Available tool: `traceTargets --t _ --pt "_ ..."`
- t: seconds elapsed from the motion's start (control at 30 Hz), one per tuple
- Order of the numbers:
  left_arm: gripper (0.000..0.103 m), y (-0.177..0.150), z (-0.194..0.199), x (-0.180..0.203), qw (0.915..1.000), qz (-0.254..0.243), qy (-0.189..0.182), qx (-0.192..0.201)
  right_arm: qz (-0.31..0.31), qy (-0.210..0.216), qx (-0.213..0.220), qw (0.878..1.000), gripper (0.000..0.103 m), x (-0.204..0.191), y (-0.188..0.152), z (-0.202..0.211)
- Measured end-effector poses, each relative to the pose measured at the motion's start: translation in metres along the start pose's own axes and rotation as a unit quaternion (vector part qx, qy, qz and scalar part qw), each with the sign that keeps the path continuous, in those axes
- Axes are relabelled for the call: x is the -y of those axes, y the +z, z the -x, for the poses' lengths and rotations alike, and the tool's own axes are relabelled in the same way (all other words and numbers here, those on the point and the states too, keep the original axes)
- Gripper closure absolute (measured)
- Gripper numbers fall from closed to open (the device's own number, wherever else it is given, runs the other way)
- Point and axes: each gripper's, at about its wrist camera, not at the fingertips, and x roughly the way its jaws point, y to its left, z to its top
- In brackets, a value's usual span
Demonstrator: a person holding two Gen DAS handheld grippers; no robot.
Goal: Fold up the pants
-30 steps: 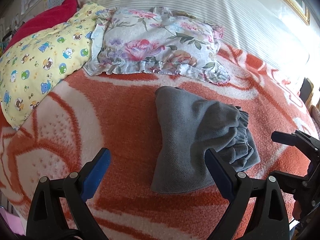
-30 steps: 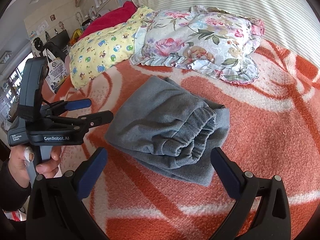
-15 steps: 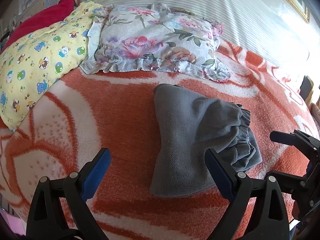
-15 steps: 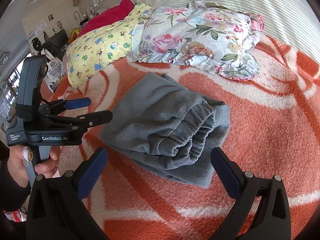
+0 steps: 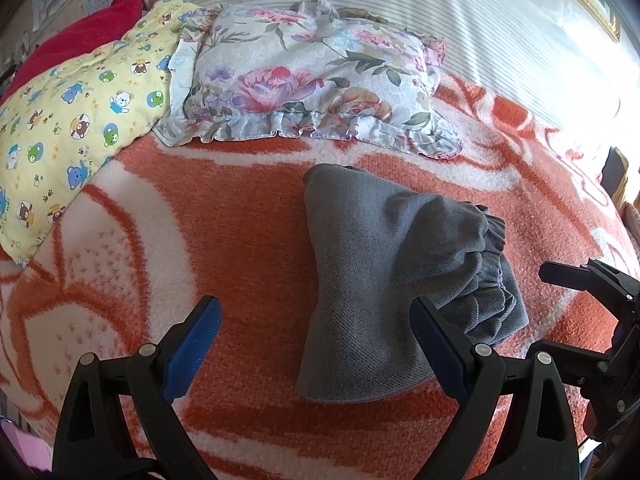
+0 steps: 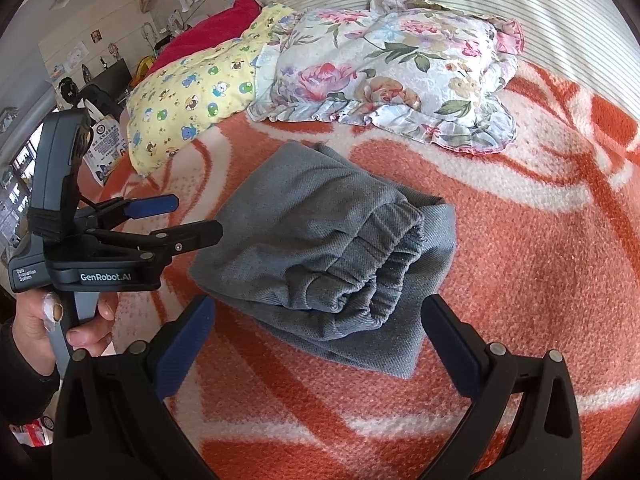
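Note:
The grey pants lie folded into a compact bundle on the orange-and-white blanket, with the elastic waistband bunched at the bundle's right end. My left gripper hovers open just in front of the bundle, its right finger over the near edge. In the right wrist view the pants sit straight ahead of my right gripper, which is open and holds nothing. The left gripper stands open at the bundle's left side. The right gripper shows at the right edge, open.
A floral frilled pillow lies behind the pants, with a yellow bear-print pillow and a red cushion to its left. Striped bedding rises at the back. A hand holds the left gripper's handle.
Both views drift only slightly. The pants stay where they lay, and both grippers remain open and empty.

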Motion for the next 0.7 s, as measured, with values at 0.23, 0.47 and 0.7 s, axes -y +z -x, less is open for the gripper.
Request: traceTargets --t 0.23,0.47,0.7 --pt "0.008 0.003 -0.003 0.006 0.9999 -0.013 0.01 0.0 -0.02 0.003 0.001 1.0 0.0 0.008 0.0 -0.002" --pt "0.008 0.006 -0.007 0.01 0.9997 -0.021 0.016 -0.003 -0.019 0.002 -0.002 1.0 0.0 0.006 0.001 -0.003" --pt "0.008 0.005 -0.007 0.013 0.9994 -0.027 0.021 -0.012 -0.026 0.003 0.001 1.0 0.0 0.007 0.001 -0.002"
